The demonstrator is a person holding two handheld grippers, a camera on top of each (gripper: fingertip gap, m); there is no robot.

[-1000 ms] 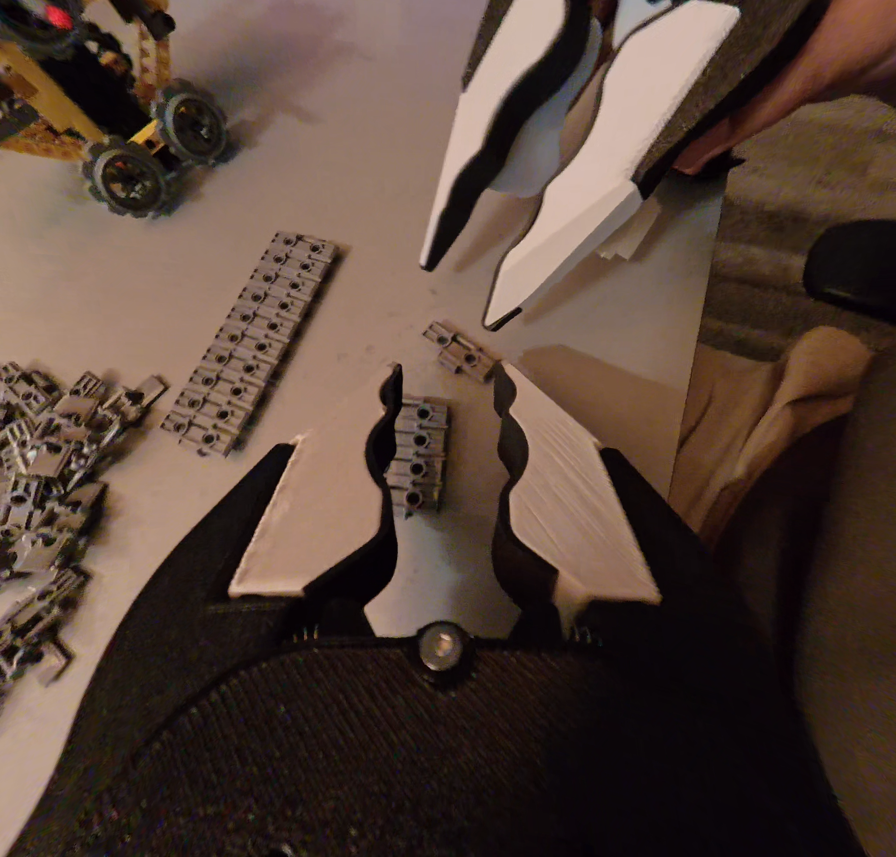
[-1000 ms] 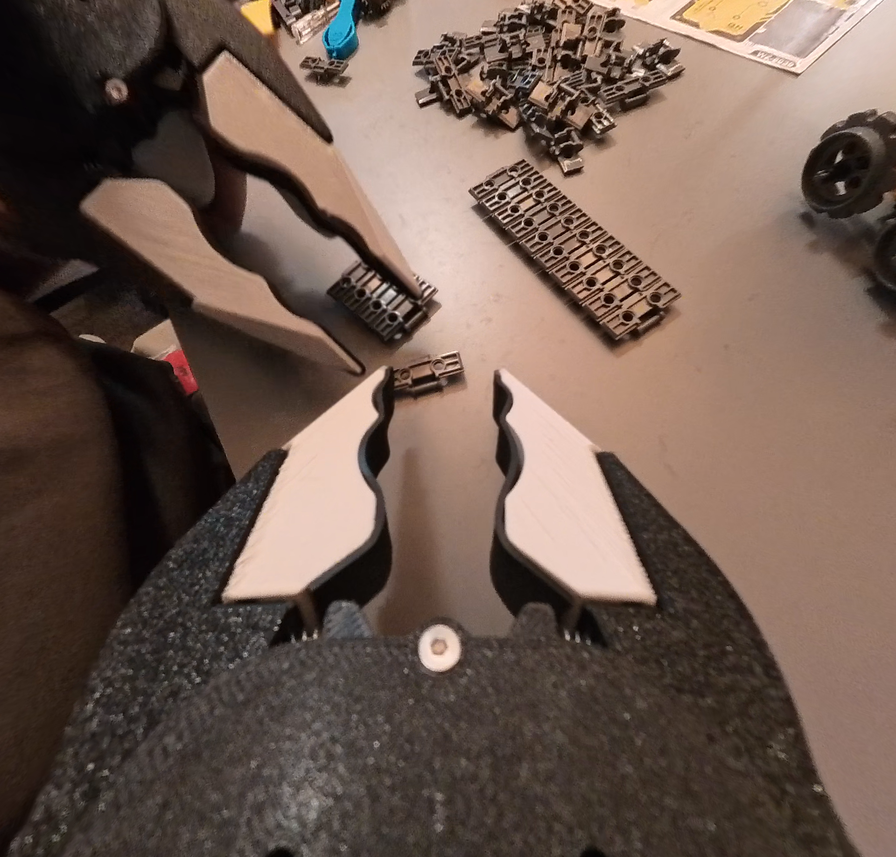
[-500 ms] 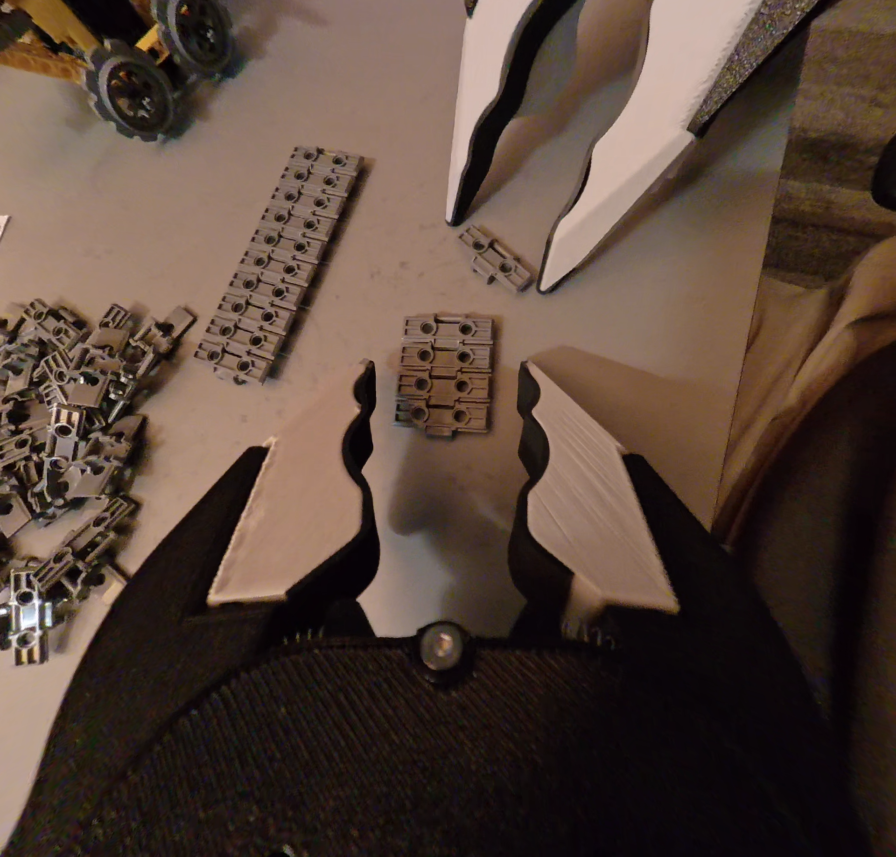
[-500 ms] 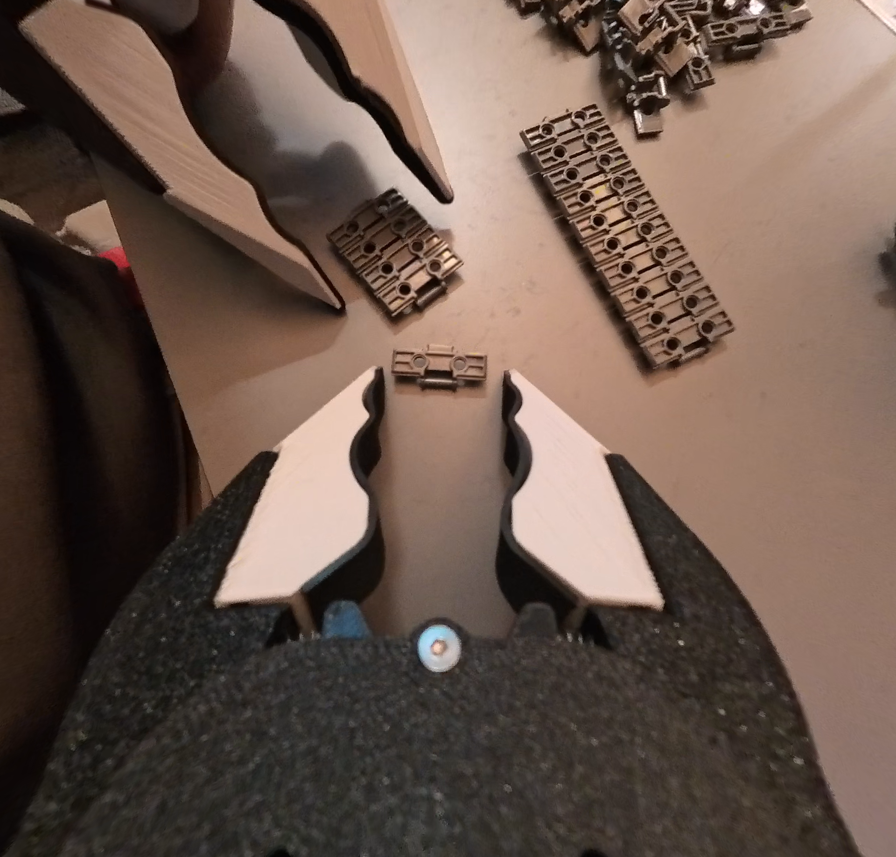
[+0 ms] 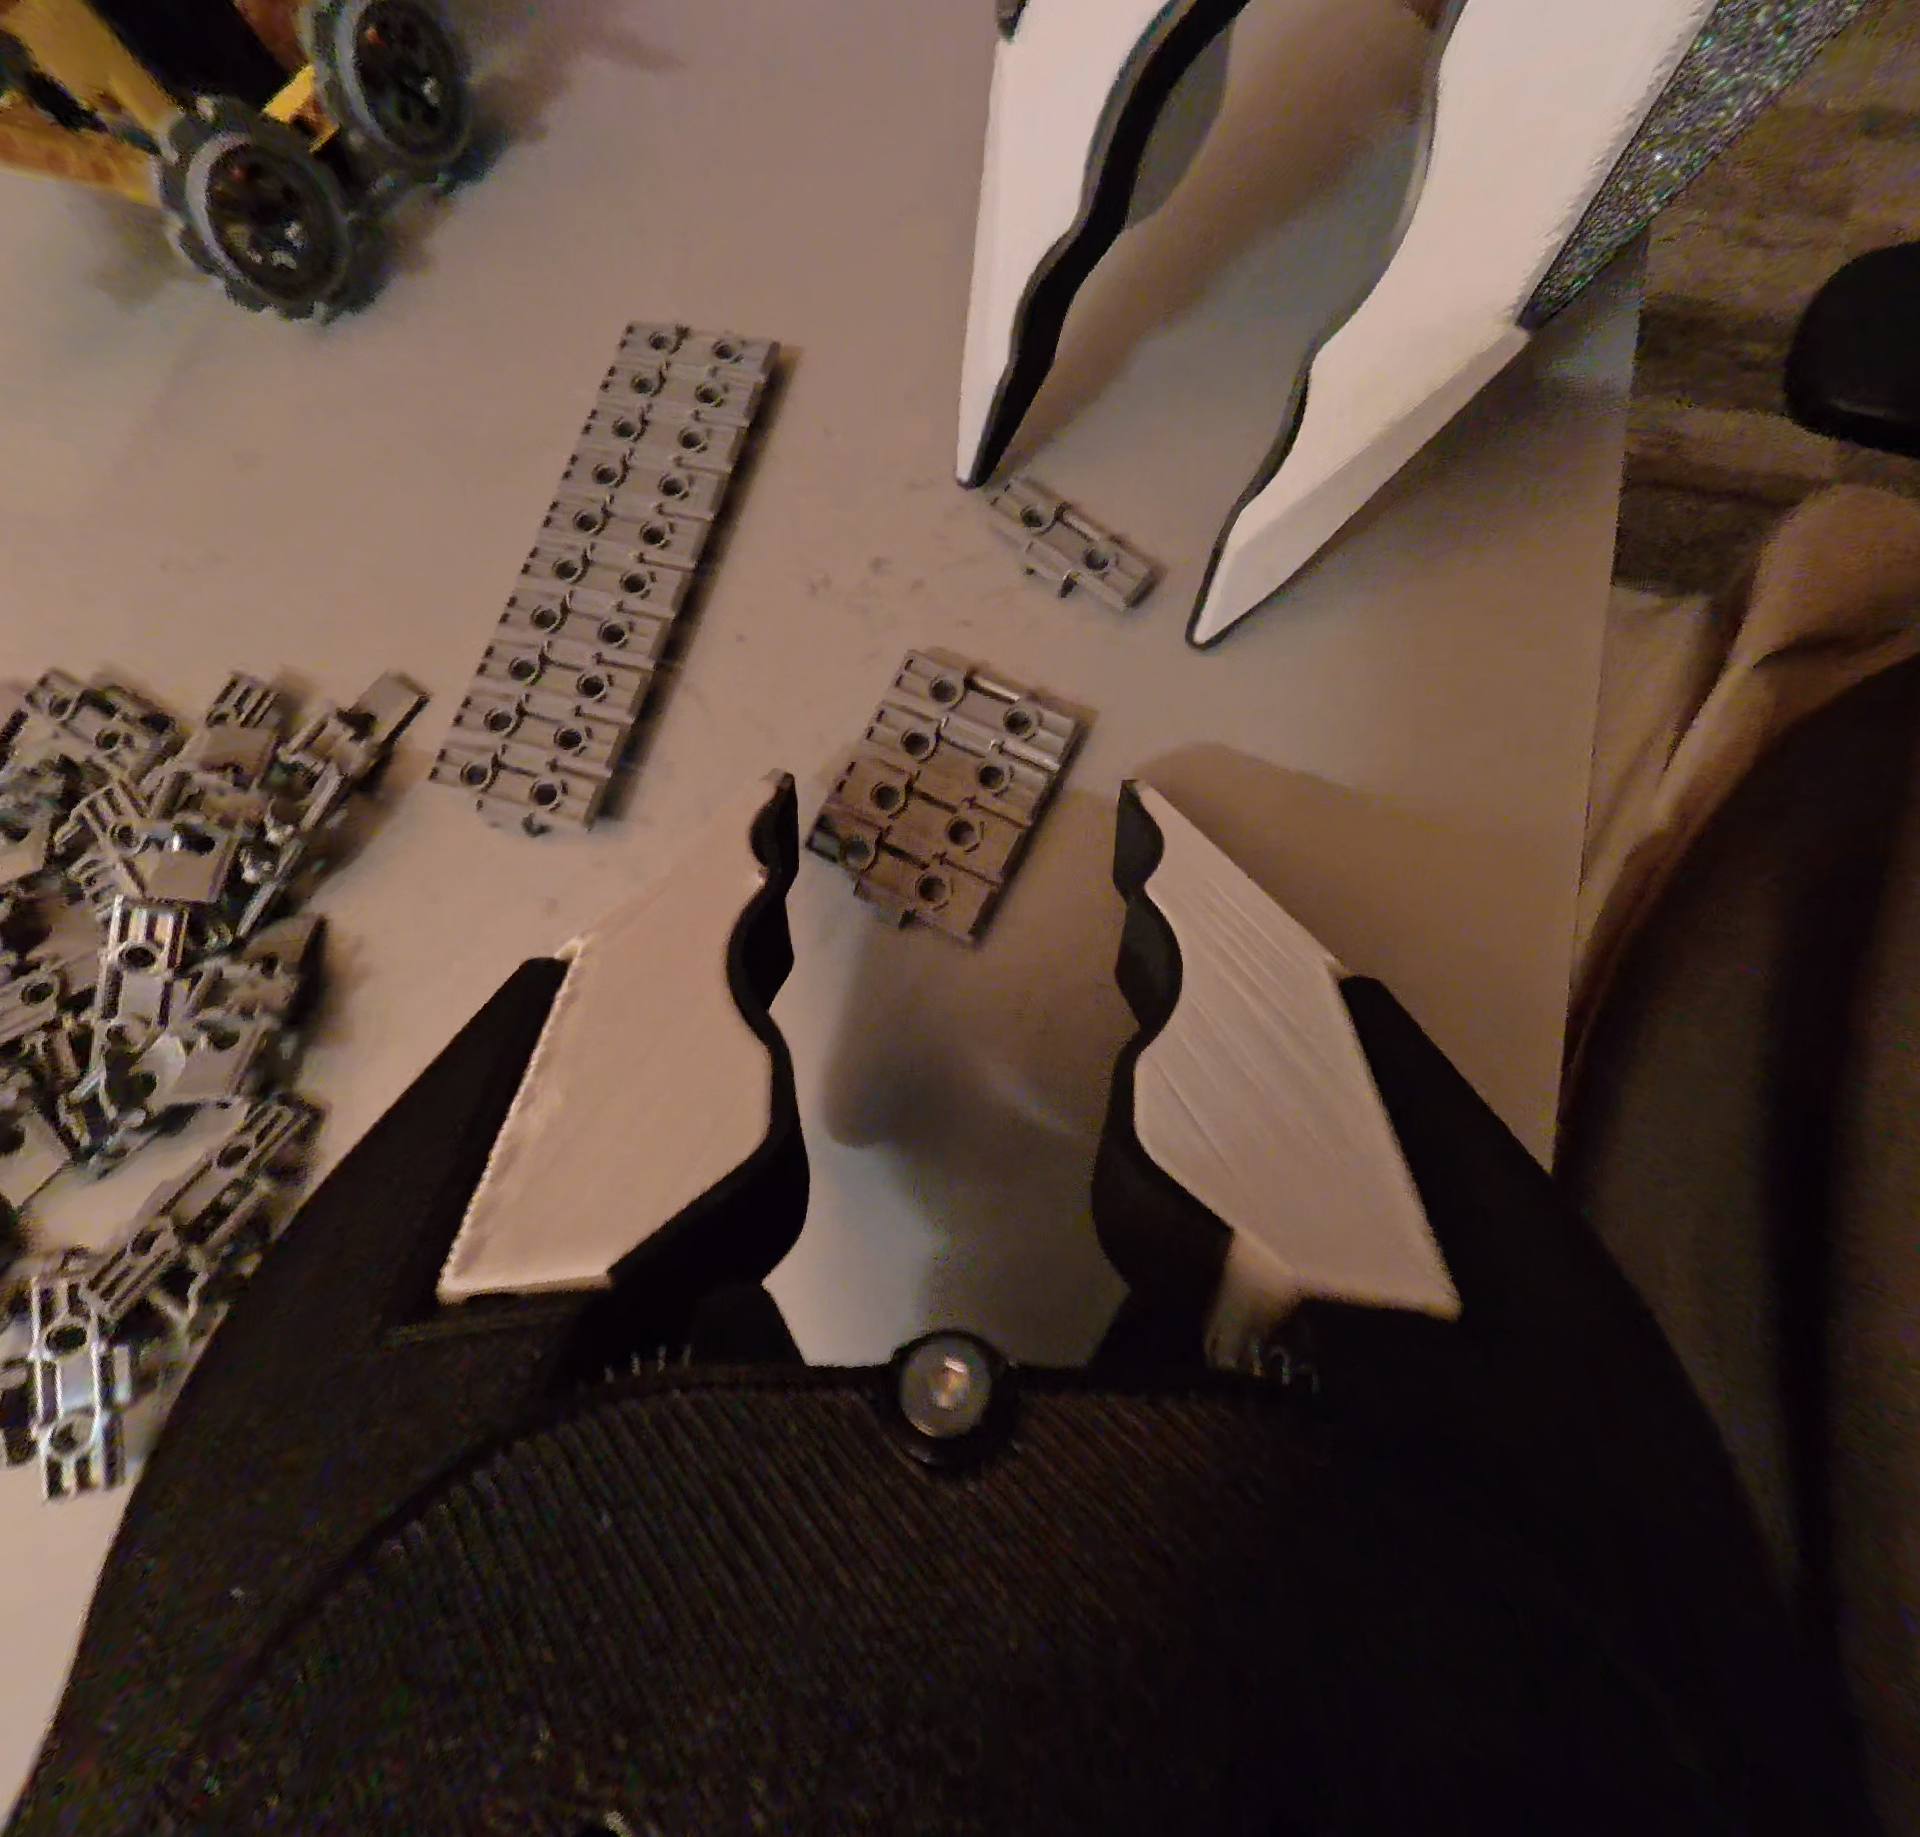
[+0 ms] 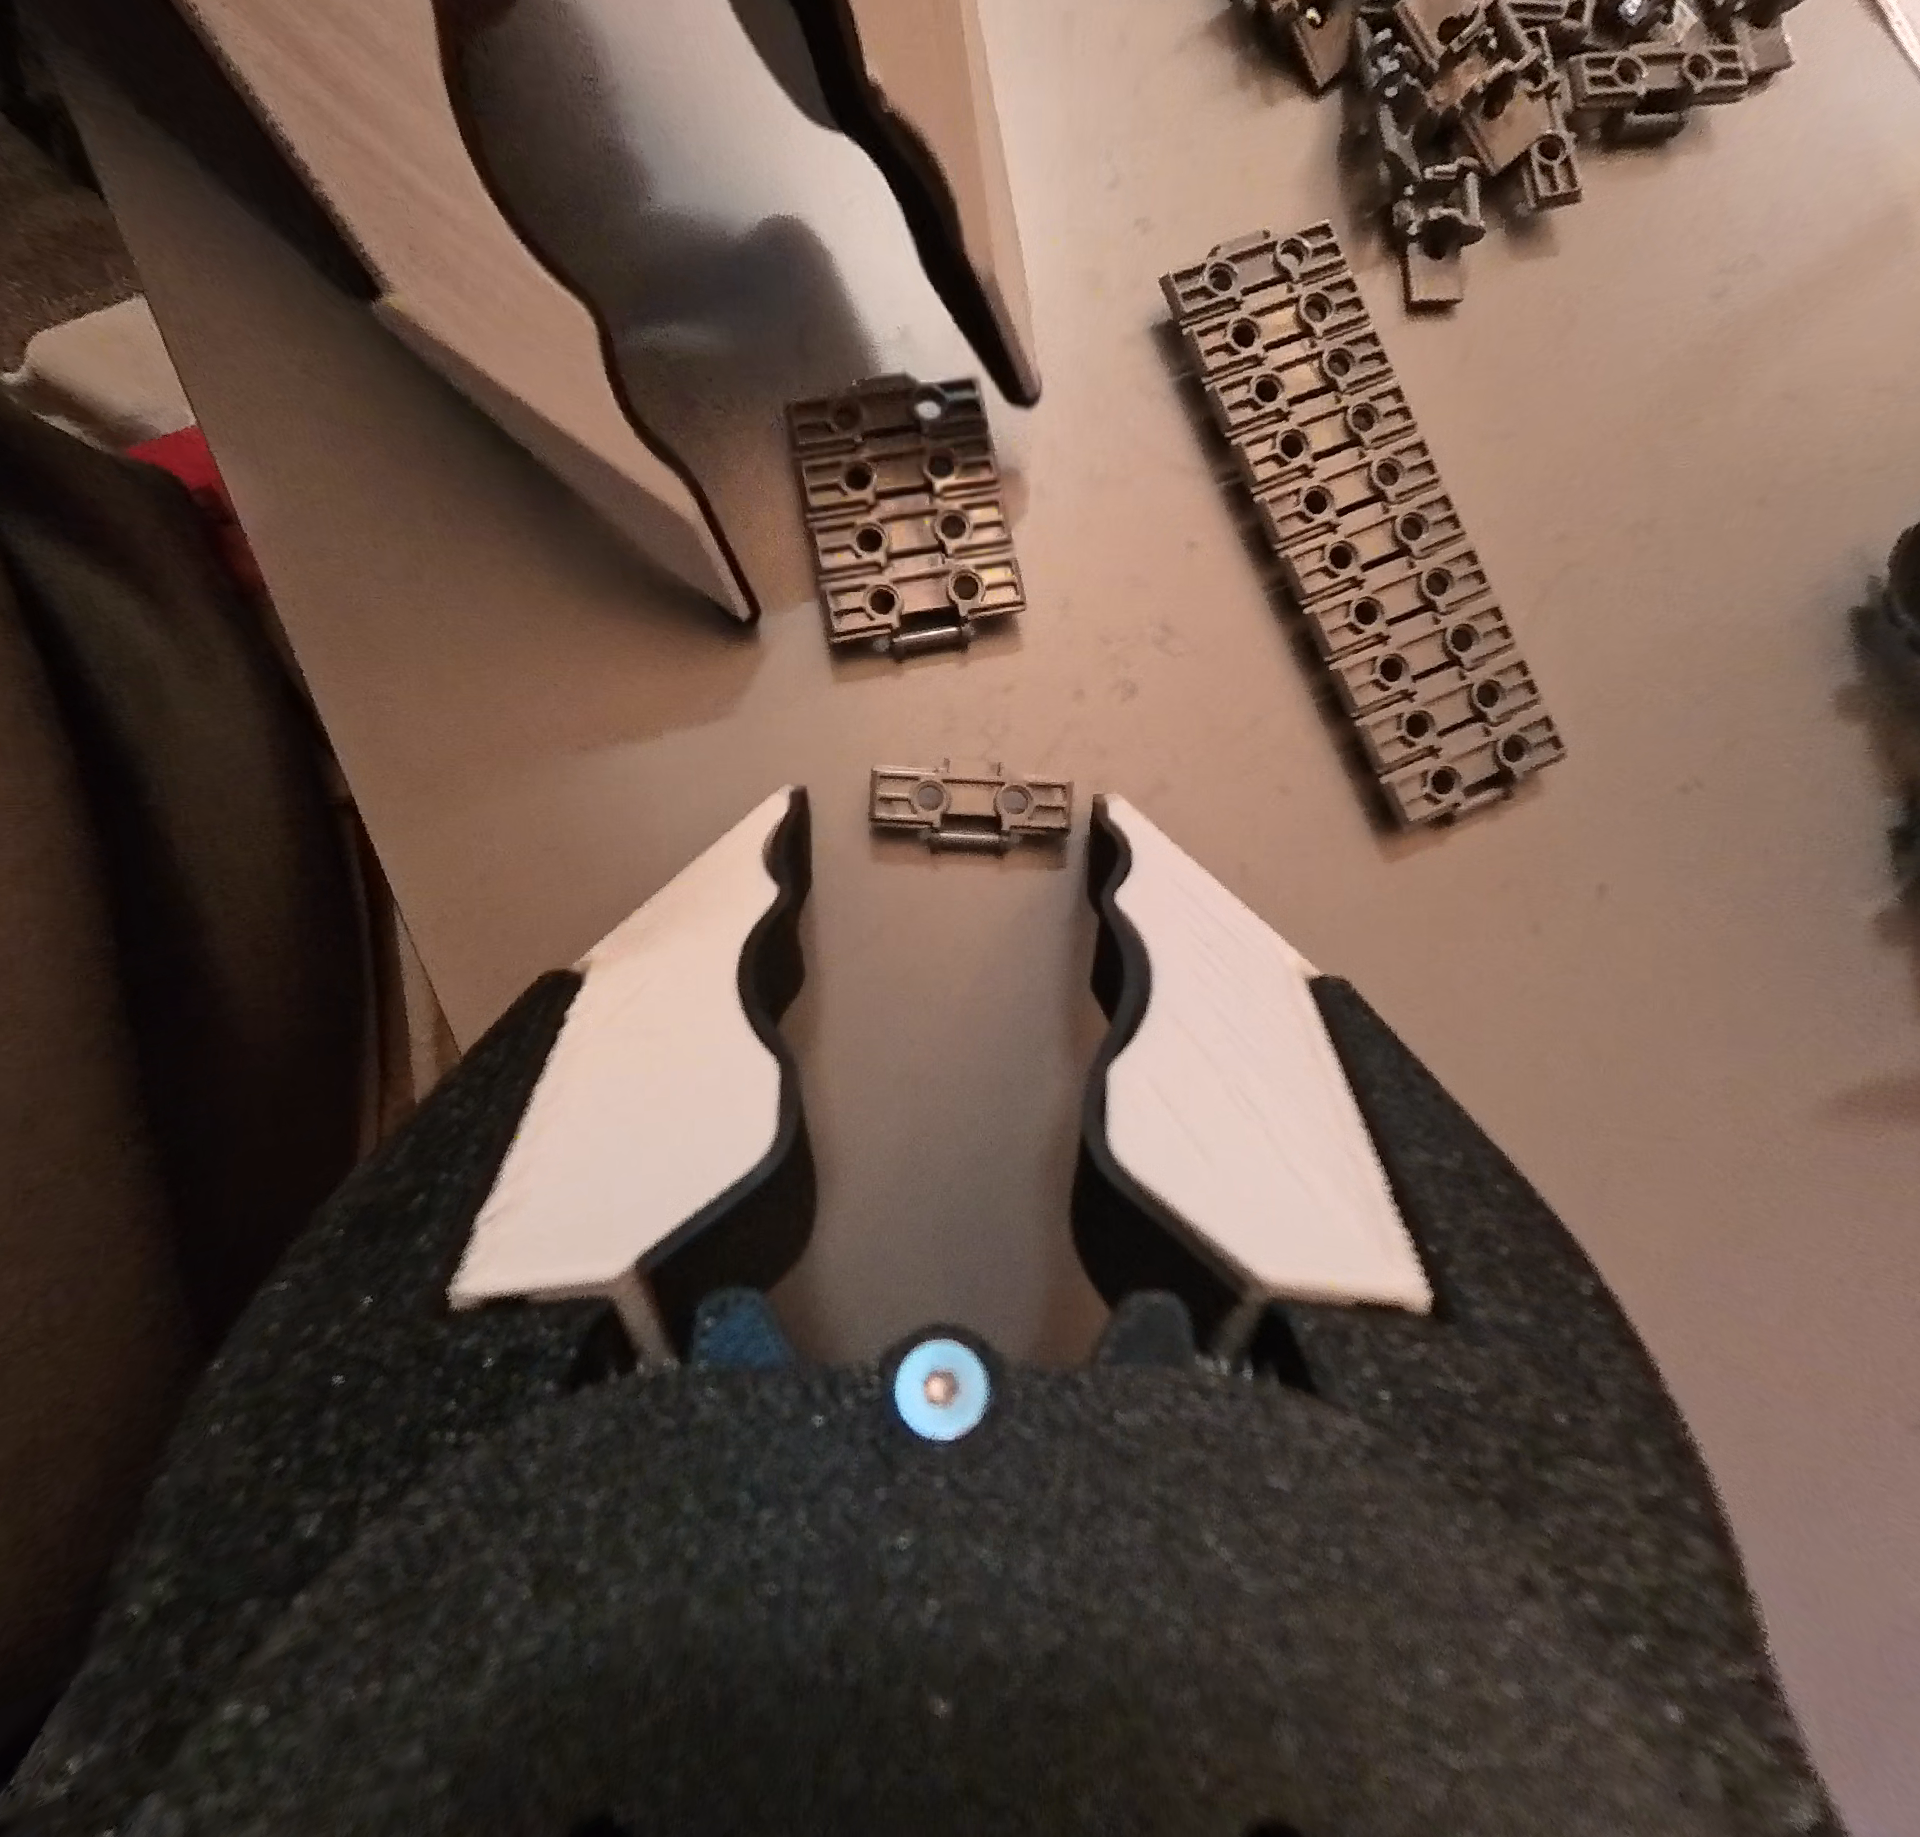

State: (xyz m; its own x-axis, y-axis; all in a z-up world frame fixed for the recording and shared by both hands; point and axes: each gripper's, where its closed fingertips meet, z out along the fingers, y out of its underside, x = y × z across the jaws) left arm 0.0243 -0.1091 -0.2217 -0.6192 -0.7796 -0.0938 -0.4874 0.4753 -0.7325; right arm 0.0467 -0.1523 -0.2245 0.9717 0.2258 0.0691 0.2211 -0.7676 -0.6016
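Ridged grey tread link [image 6: 971,811] between right gripper [image 6: 945,831] jaws, spread, untouched

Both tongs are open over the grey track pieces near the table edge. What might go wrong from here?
1. The right tongs bracket the single link flat on the table; closing might flick it away.
2. The left tongs reach only the near end of the four-link strip; its joints may fold.
3. The table edge is close; a slipped piece could drop off.

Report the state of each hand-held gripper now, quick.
Left hand-held gripper: open, empty, beside the short grey four-link plastic track strip.
Right hand-held gripper: open, empty, at the single grey plastic track link.
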